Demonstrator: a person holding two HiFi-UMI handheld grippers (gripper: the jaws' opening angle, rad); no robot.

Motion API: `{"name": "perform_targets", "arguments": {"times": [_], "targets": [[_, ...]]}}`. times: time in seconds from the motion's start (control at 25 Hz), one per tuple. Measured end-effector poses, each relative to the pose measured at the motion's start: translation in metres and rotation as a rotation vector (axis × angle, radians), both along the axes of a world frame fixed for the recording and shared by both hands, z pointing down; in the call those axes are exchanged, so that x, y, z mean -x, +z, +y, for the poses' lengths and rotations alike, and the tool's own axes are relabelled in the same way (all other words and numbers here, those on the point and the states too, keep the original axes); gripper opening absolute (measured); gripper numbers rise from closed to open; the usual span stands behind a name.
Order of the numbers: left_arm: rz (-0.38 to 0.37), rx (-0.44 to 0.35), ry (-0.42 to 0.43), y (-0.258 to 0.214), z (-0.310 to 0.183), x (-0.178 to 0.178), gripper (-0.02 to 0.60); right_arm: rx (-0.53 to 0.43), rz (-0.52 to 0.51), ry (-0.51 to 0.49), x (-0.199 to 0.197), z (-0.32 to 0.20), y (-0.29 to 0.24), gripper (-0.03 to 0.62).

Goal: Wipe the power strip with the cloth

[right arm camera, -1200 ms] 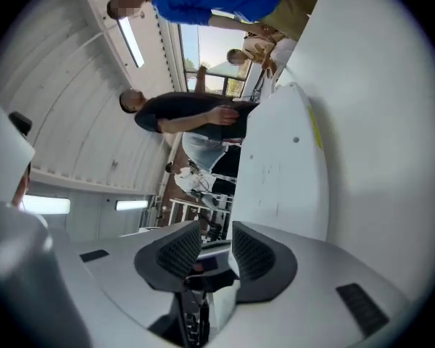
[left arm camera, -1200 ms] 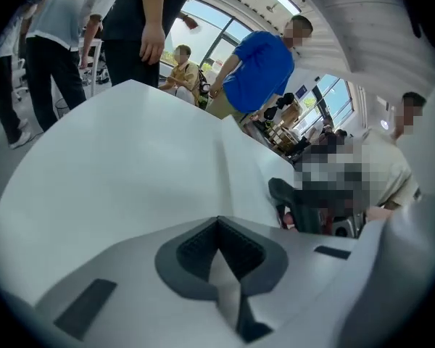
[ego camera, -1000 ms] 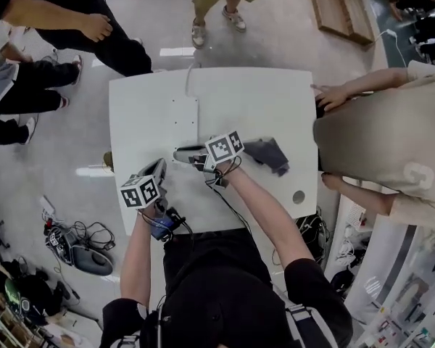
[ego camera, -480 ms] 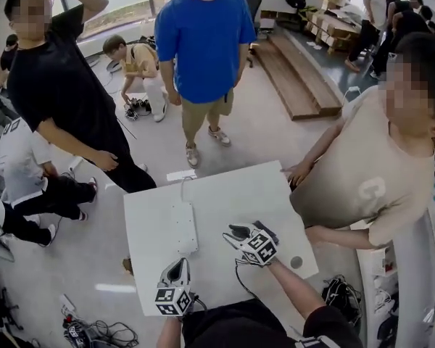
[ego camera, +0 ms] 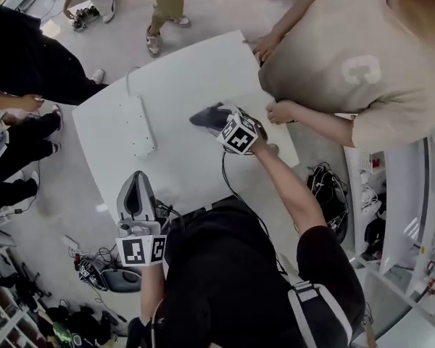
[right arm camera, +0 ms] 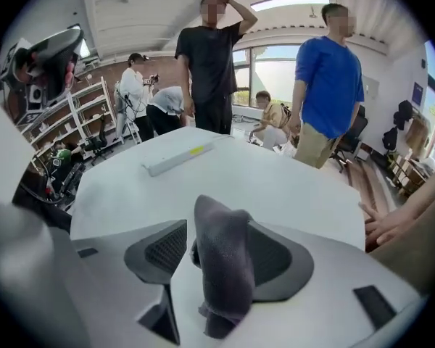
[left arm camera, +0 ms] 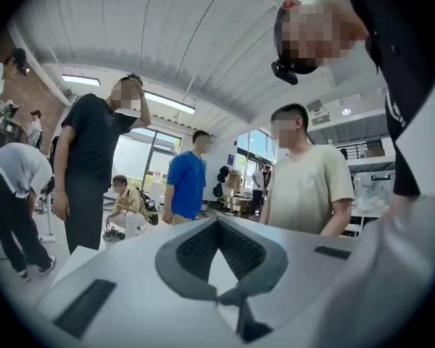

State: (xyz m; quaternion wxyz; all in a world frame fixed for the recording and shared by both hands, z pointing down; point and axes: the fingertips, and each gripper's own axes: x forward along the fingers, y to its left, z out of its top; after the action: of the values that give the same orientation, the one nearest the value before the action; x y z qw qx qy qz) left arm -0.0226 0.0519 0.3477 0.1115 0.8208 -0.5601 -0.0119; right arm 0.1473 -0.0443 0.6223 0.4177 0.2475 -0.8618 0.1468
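The white power strip (ego camera: 140, 125) lies flat on the left part of the white table (ego camera: 181, 158); in the right gripper view the power strip (right arm camera: 177, 157) shows far ahead. My right gripper (ego camera: 216, 120) is over the table's right half, apart from the strip. Its jaws have just been opening and now stand open (right arm camera: 217, 227). The dark grey cloth (right arm camera: 223, 259) hangs between them against the right pad, with a gap to the left pad; the cloth (ego camera: 201, 115) also shows from above. My left gripper (ego camera: 134, 177) is raised at the table's near edge, shut and empty (left arm camera: 217, 222).
A person in a beige shirt stands at the table's right side with a hand (ego camera: 281, 111) close to my right gripper and another hand (ego camera: 257, 46) at the far corner. Other people stand beyond the far edge. Cables and gear (ego camera: 101, 270) lie on the floor at left.
The right gripper has moved right across the table, away from the power strip. The left gripper has risen off the table toward the near edge. The head view has swung.
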Motion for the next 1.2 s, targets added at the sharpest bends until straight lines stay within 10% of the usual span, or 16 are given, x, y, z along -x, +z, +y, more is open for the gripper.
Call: {"name": "perform_targets", "arguments": {"times": [0.32,0.48,0.6,0.92,1.2], "targets": [[-0.069,0.054,0.236,0.025,0.017,-0.054,0.032,0.111,0.157,-0.001,0.02,-0.01,0.049,0.233],[-0.051,0.281,0.409,0.065,0.031,-0.085,0.032,0.087,0.181,0.087,0.006,-0.018,0.061,0.095],[-0.052,0.057,0.423,0.032,0.012,-0.095,0.032,0.062,0.099,0.084,0.02,-0.012,0.018,0.091],[0.077,0.073,0.378,0.031,0.035,0.016,0.032,-0.042,-0.087,-0.012,0.209,-0.046,-0.056,0.091],[0.146,0.078,0.346,0.044,0.024,0.077,0.032,-0.104,0.055,-0.033,0.297,-0.129,-0.032,0.091]]}}
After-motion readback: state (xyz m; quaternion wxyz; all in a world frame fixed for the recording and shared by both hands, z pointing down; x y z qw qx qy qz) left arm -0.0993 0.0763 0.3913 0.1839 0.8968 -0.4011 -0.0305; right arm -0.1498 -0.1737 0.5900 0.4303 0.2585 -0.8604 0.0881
